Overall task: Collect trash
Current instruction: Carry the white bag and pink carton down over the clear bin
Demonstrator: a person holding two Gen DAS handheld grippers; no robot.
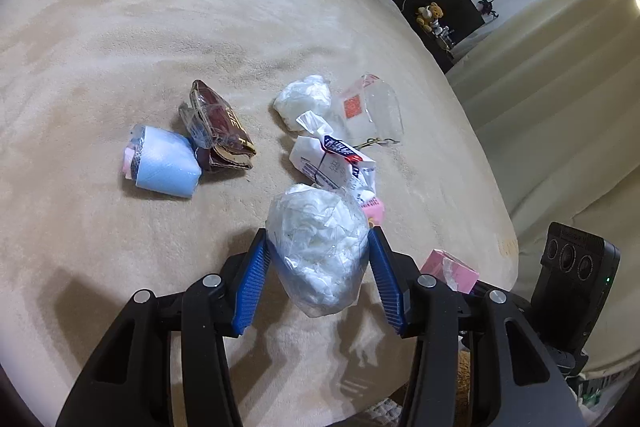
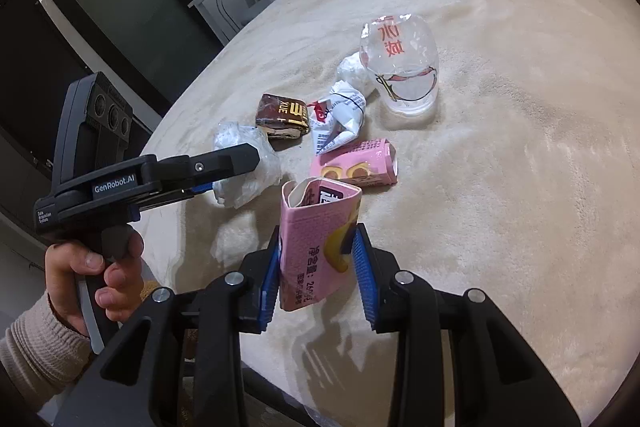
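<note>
Right wrist view: right gripper [image 2: 318,267] clamps the pink carton [image 2: 318,247] upright, open end up; left gripper [image 1: 318,251] pinches a crumpled plastic bag [image 1: 320,251] above the bed [image 1: 120,27].

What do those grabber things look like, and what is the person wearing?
Each gripper is black plastic with ridged blue pads and silver bolts. The left gripper carries white "GenRobot.AI" lettering and a black three-lens camera block. The person wears a beige ribbed knit sleeve.
</note>
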